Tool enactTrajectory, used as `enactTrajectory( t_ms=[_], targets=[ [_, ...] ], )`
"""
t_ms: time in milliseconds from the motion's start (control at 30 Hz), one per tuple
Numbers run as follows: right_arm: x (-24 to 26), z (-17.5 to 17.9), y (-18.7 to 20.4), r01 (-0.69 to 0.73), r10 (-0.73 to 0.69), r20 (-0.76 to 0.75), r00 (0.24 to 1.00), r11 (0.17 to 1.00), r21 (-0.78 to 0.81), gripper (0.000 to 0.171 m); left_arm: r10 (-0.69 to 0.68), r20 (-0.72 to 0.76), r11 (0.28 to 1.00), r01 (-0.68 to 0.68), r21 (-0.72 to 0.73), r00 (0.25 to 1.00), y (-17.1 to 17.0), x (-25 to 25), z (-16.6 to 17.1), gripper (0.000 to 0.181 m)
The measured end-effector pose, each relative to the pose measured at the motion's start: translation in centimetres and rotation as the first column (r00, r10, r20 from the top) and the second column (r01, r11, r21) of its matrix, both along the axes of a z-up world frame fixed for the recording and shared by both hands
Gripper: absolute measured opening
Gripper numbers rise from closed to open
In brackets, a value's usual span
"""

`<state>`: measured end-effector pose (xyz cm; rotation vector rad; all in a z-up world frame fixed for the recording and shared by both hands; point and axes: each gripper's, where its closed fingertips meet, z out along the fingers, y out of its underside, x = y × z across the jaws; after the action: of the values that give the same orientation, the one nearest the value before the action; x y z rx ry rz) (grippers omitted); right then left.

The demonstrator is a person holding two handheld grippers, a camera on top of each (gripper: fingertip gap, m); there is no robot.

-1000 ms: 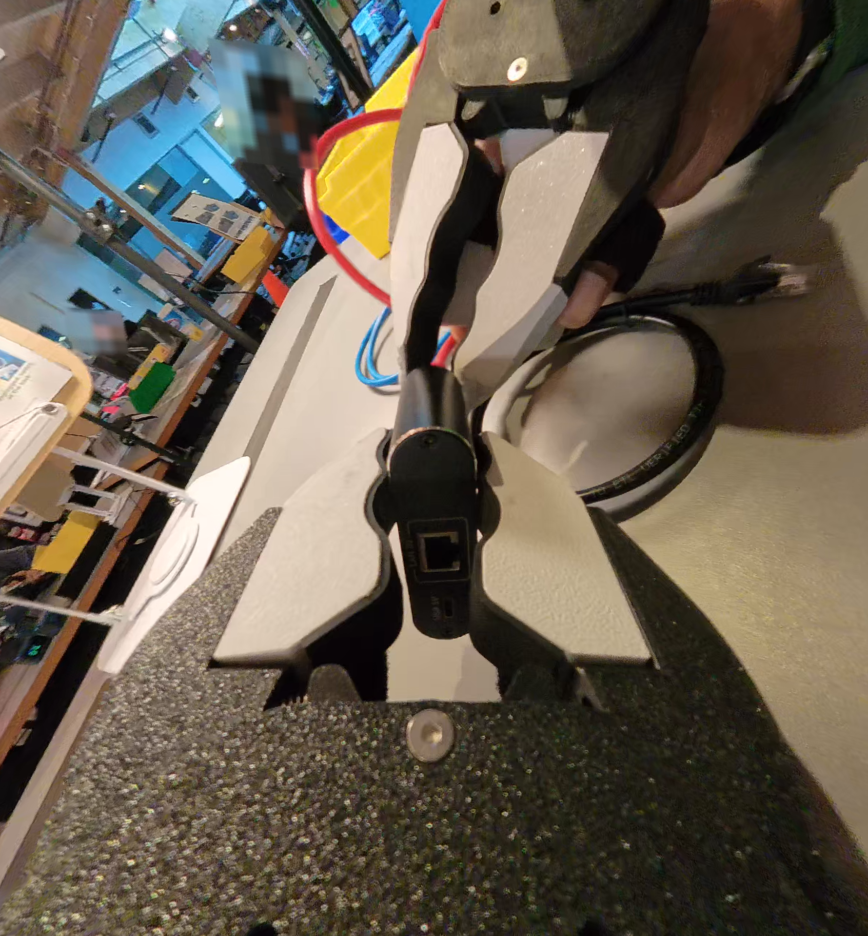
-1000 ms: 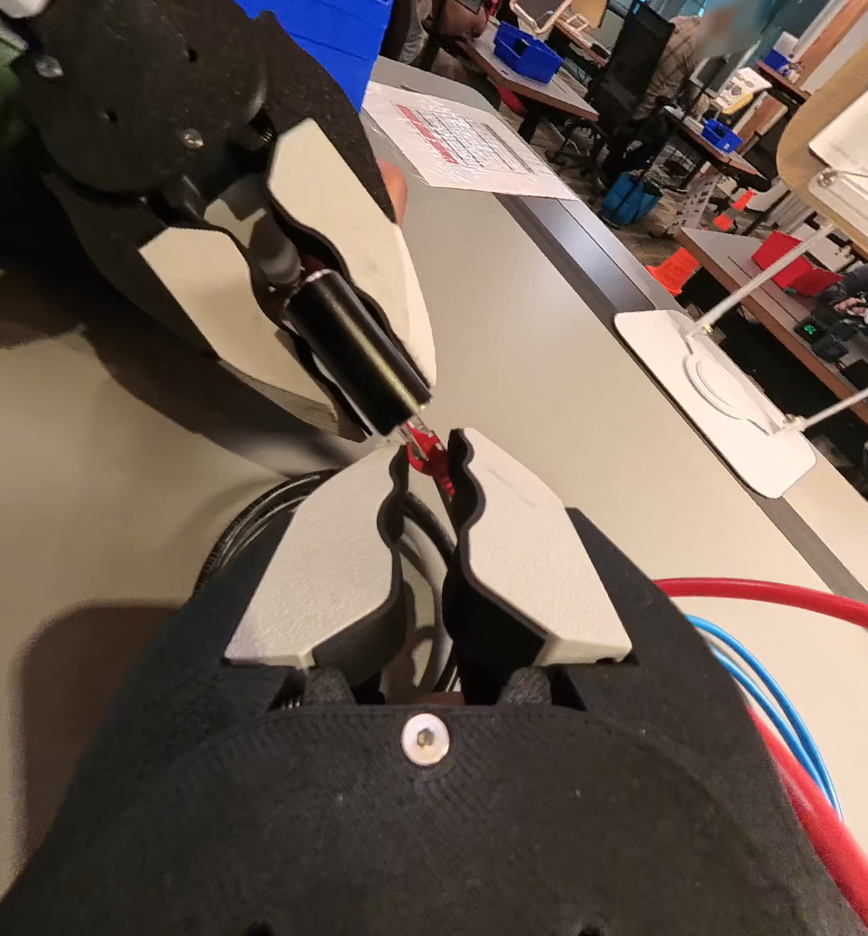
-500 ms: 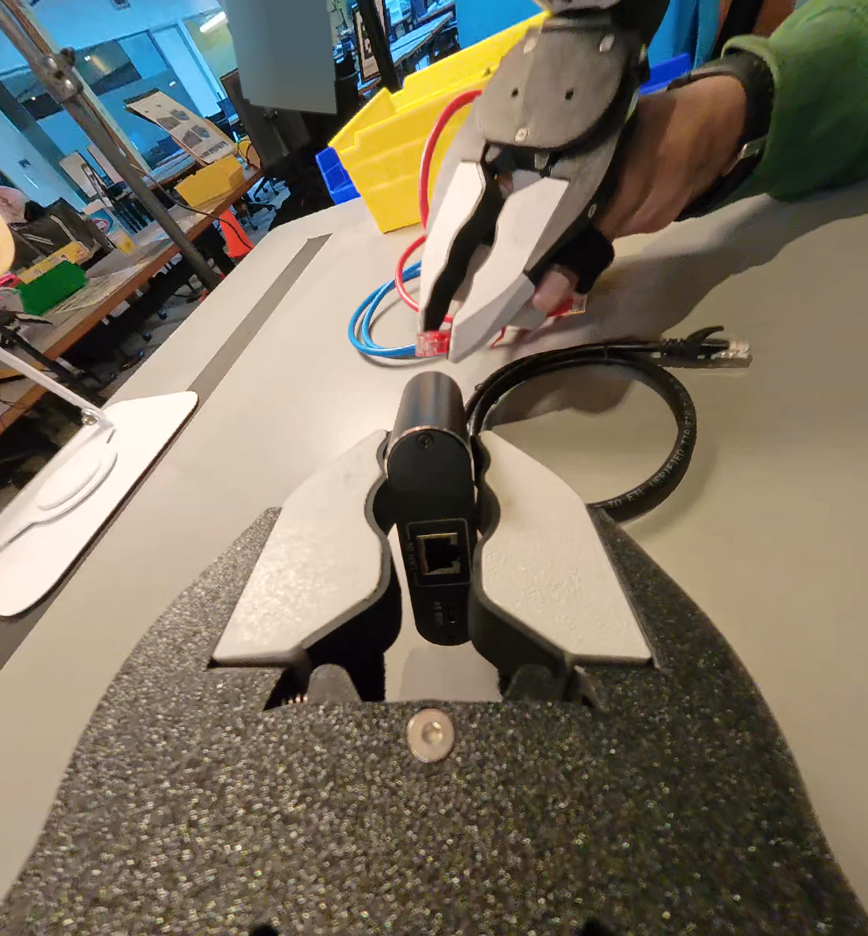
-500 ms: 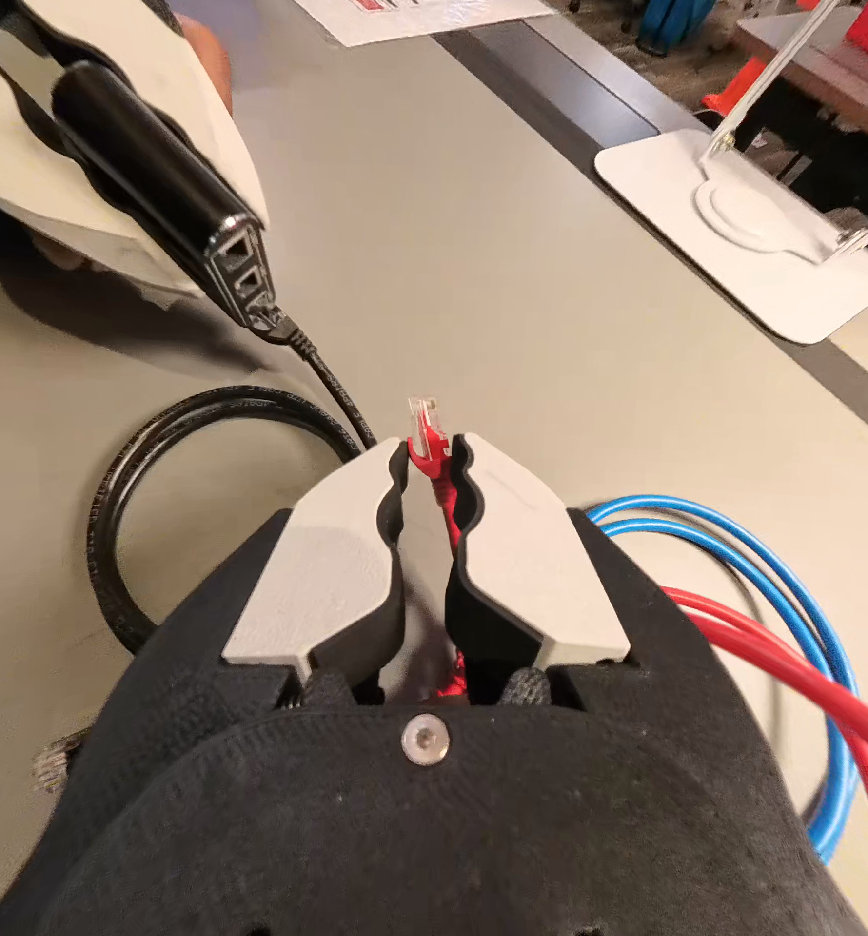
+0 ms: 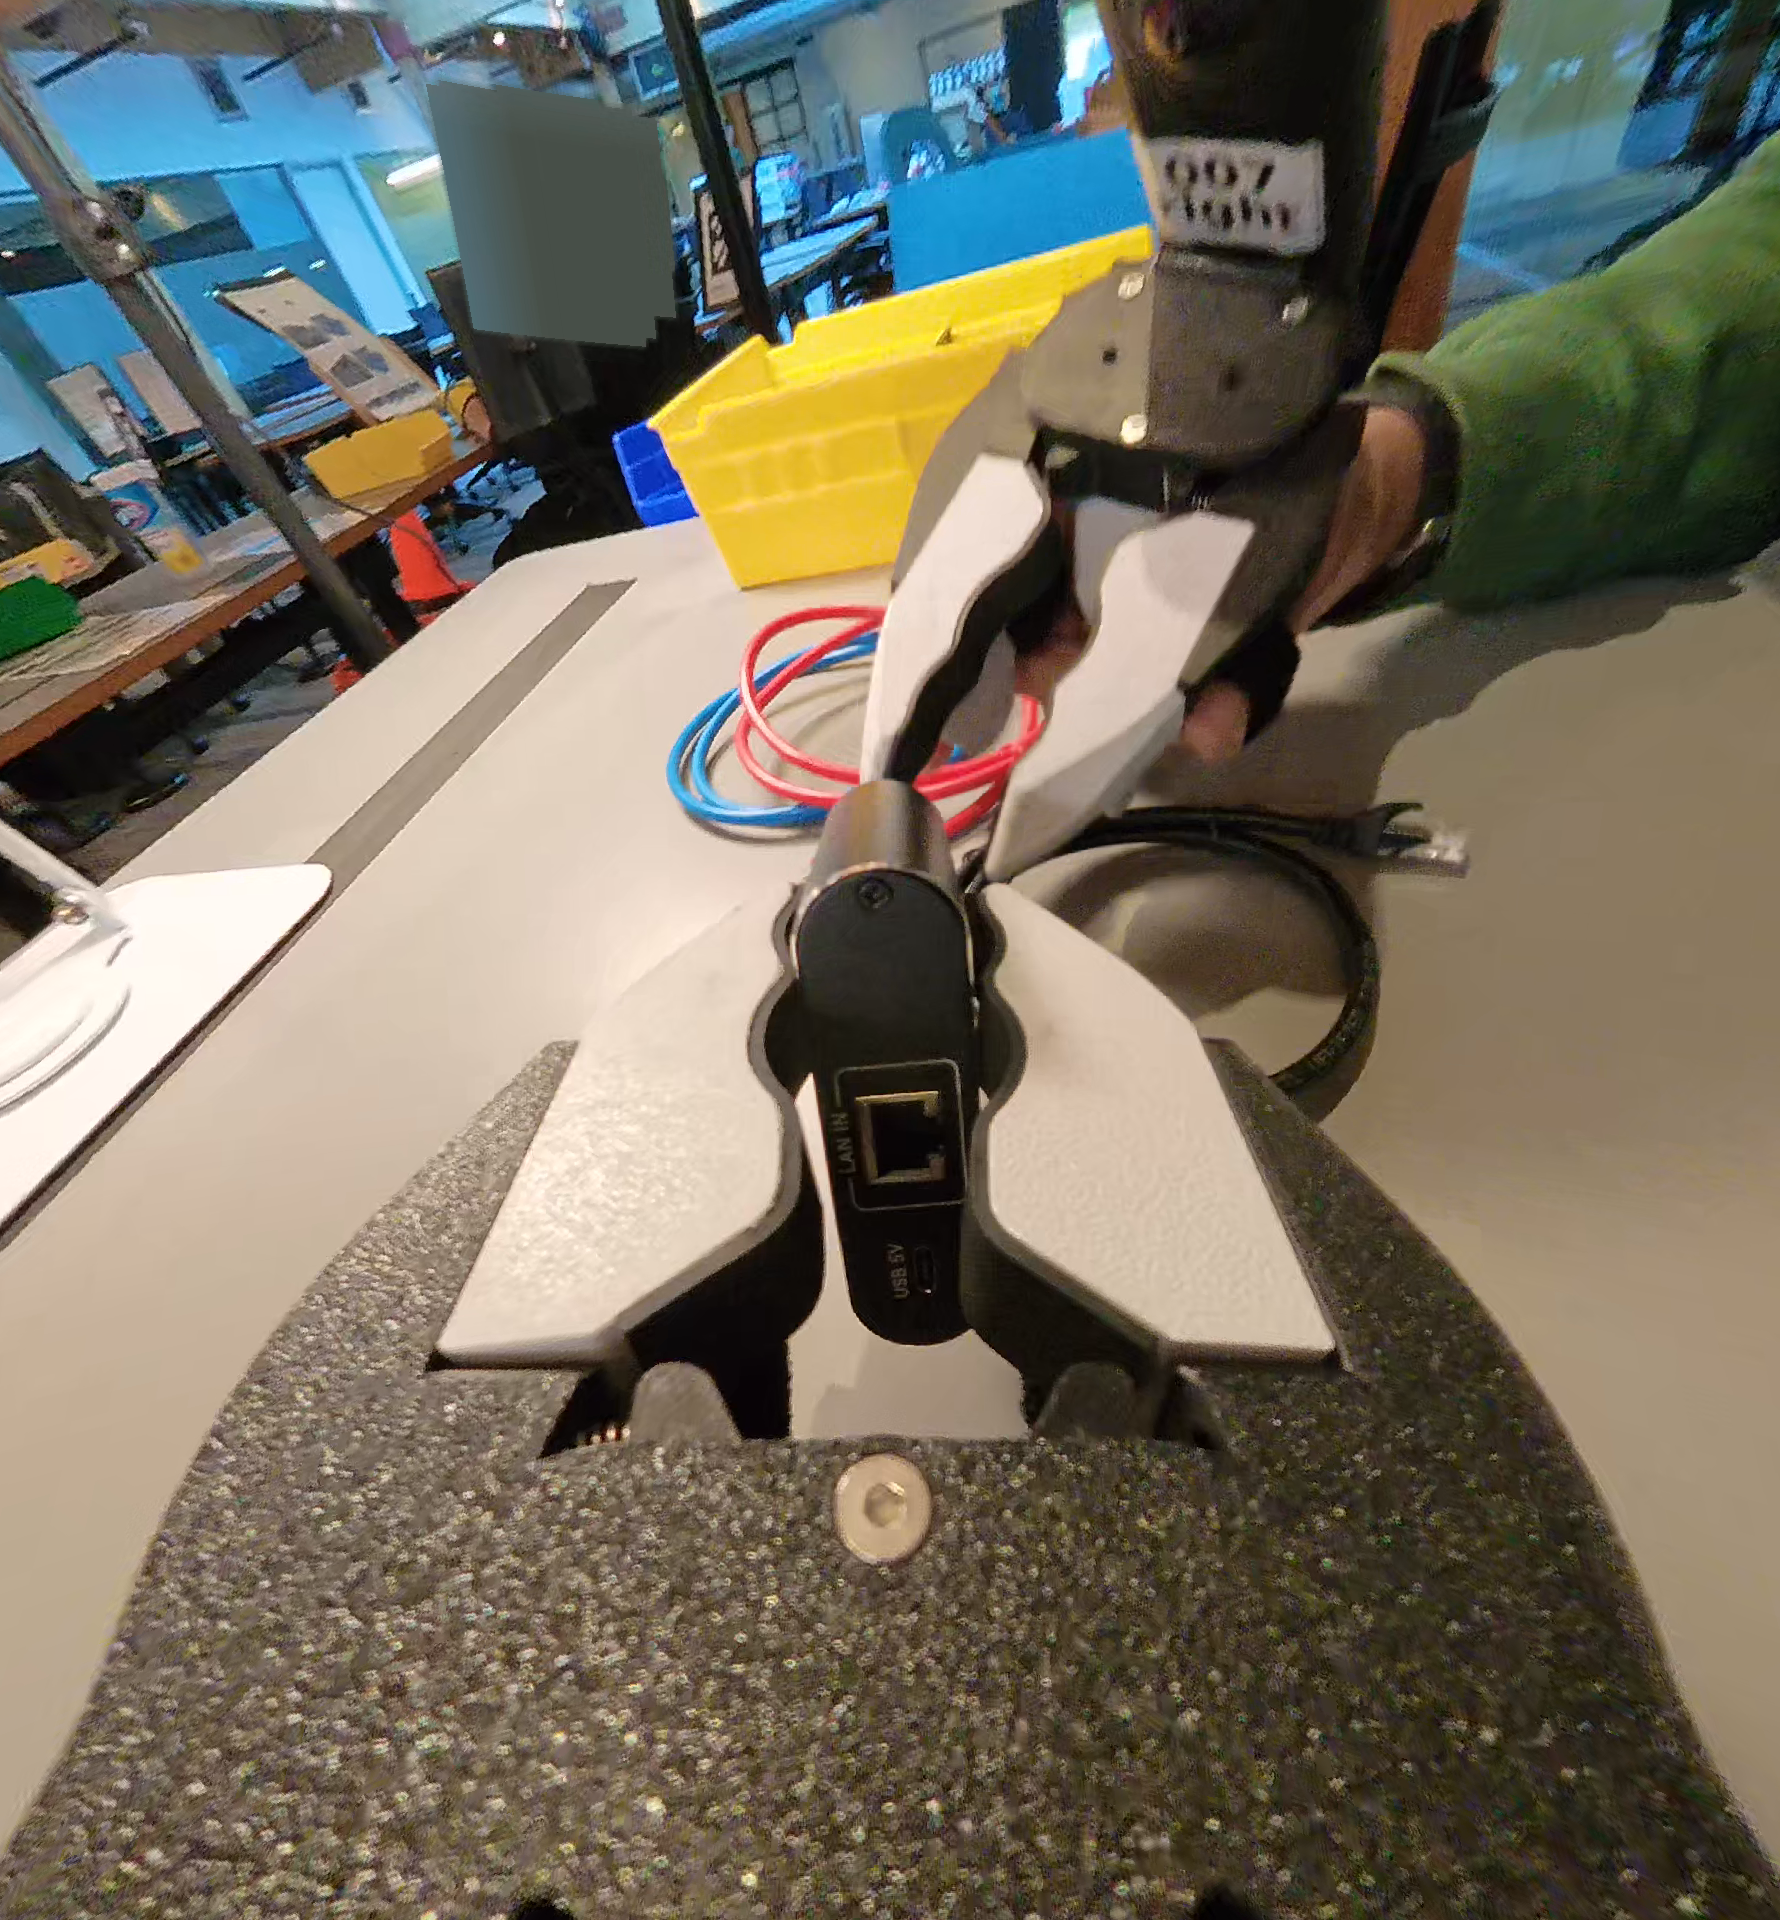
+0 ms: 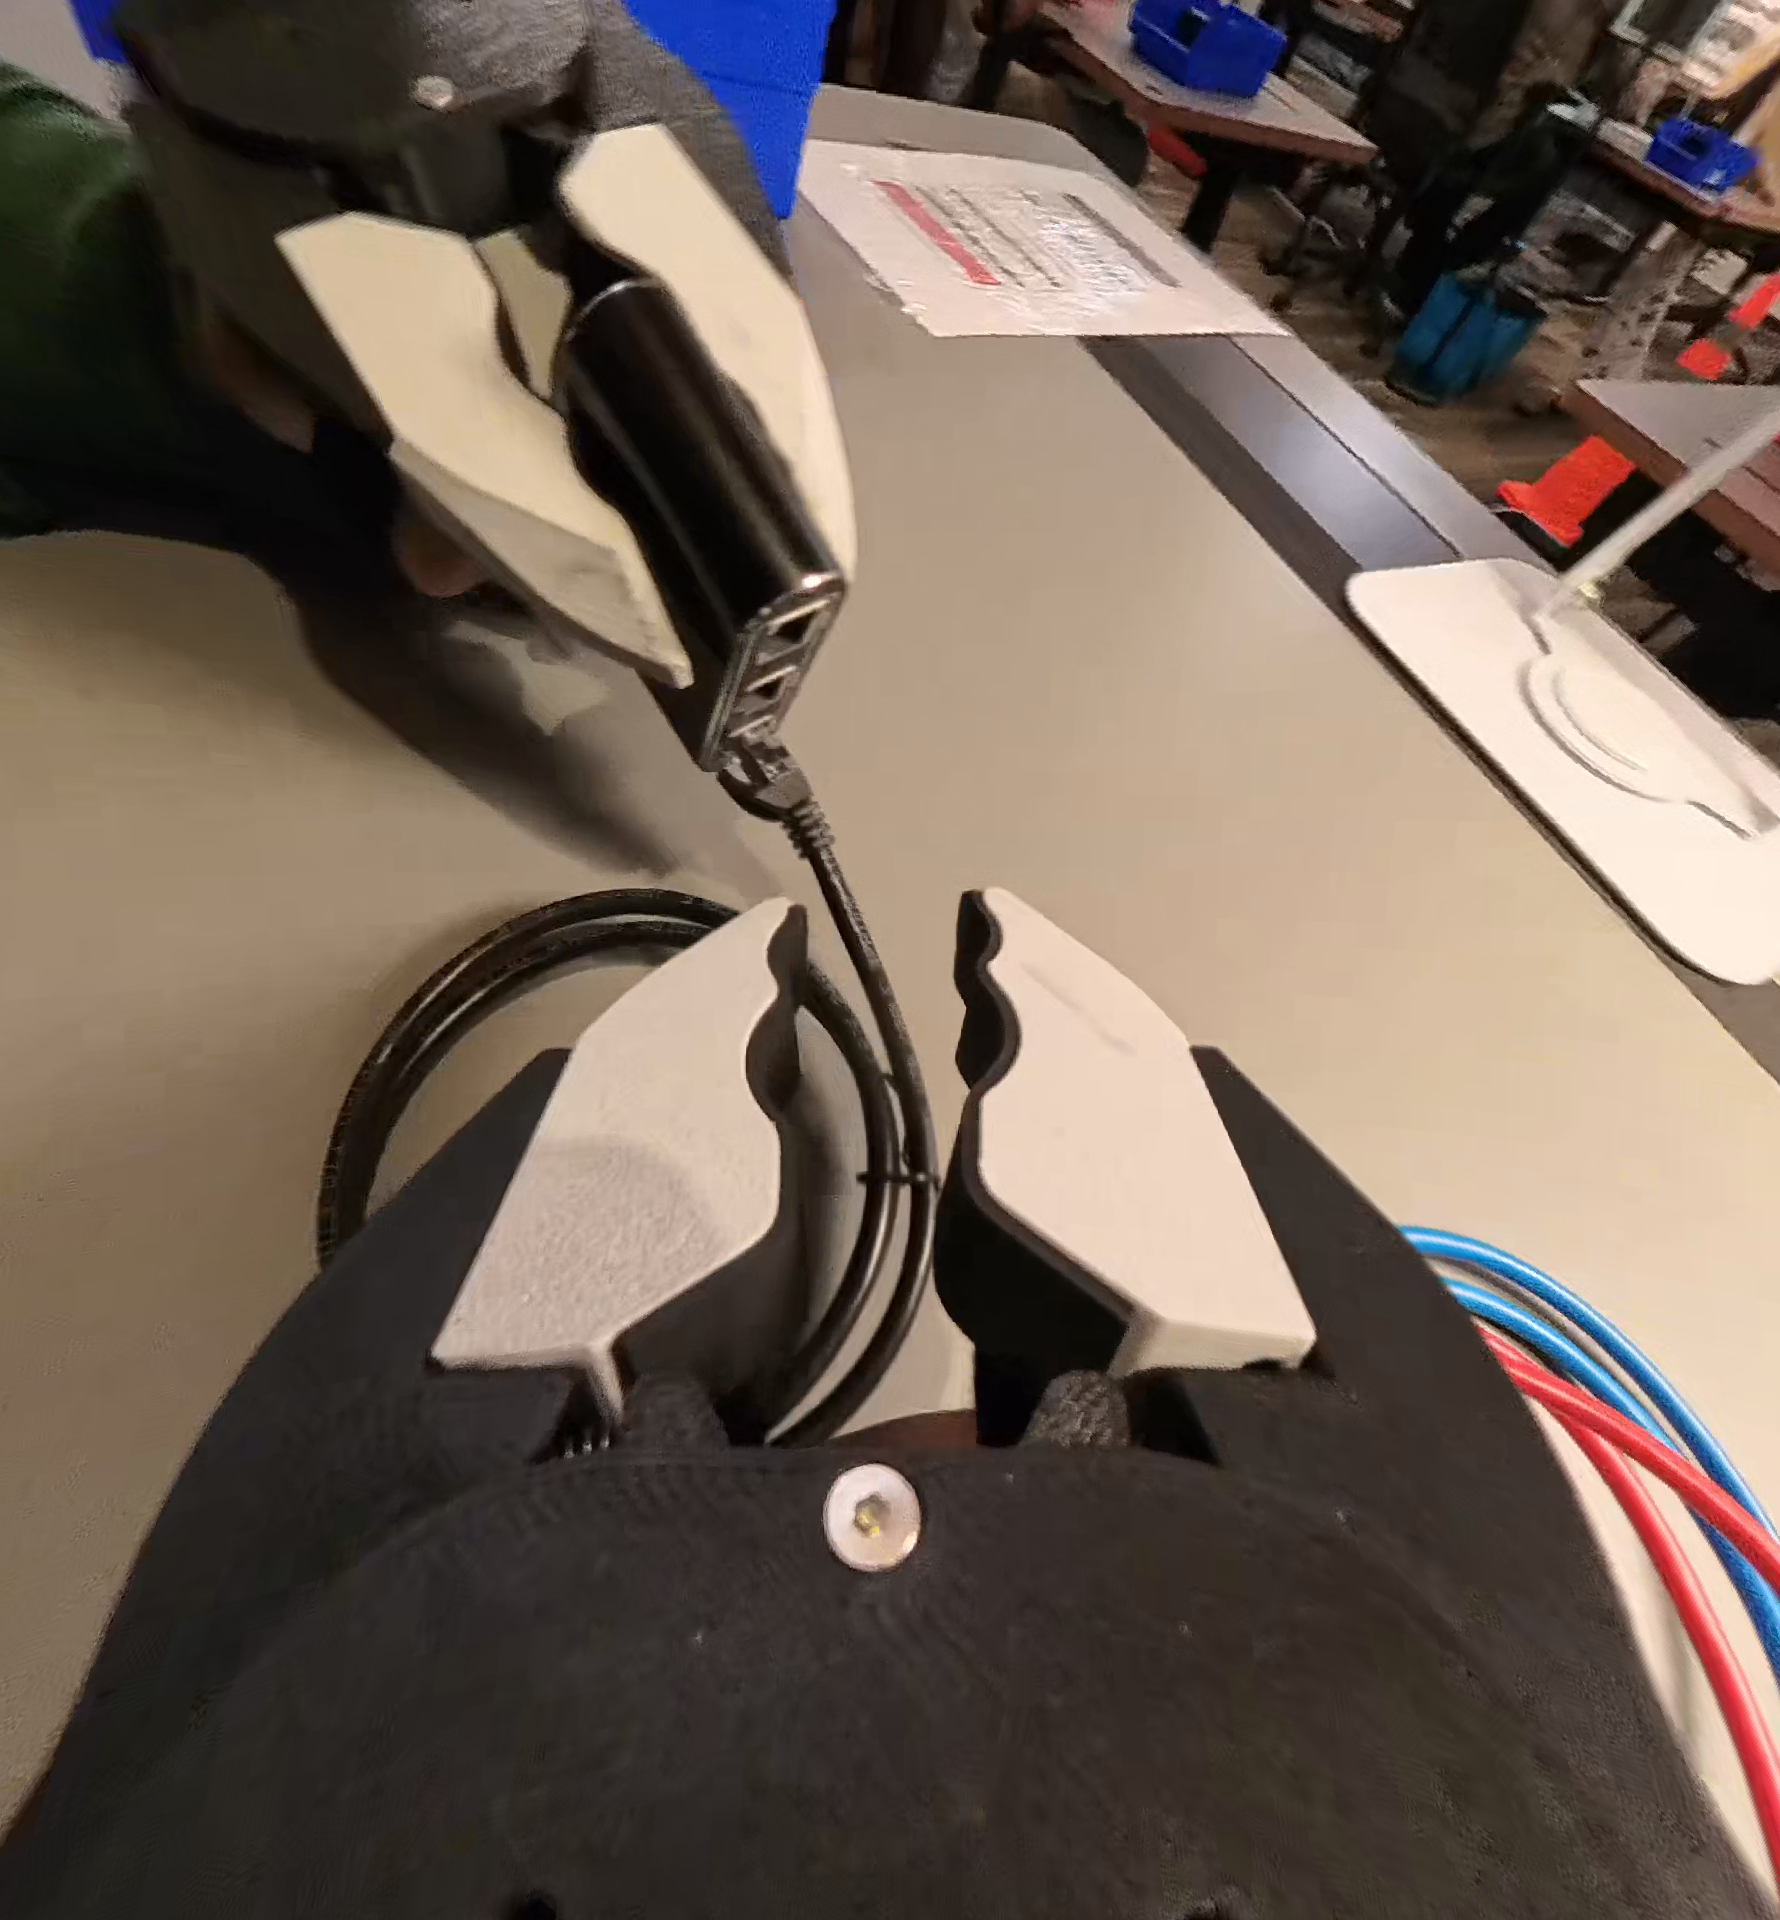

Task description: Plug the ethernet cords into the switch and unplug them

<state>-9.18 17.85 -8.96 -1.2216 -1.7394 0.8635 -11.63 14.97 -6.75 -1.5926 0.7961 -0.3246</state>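
Switch (image 5: 884, 1049) sits clamped in the left tongs (image 5: 884, 935), raised off the surface (image 5: 1592, 1039). Right tongs (image 6: 881, 935) are spread, empty, straddling the black cord (image 6: 870, 956), plugged into the lowest port. Red cord (image 5: 792, 717) and blue cord (image 5: 704, 774) lie coiled beyond, unplugged; upper ports vacant.

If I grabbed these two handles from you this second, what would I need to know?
Left gripper: shut on the black switch, held off the table.
Right gripper: open, holding nothing, fingers either side of the black cord.
Black cord: one end plugged into the switch's lowest port; the two ports above are free.
Red cord and blue cord: coiled on the table, not plugged in.
Left: the red and blue cords, then the unplugging.
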Motion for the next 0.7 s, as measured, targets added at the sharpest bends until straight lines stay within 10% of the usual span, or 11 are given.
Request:
enactTrajectory(
  t_ms=[700],
  targets=[
    [0.6,-2.9,-4.4,-0.244,0.226,0.130,0.966,0.958,0.148,0.016,-0.163,-0.078,0.987,0.161,-0.029,0.984,-1.8,3.8,-1.2,0.031]
  ],
)
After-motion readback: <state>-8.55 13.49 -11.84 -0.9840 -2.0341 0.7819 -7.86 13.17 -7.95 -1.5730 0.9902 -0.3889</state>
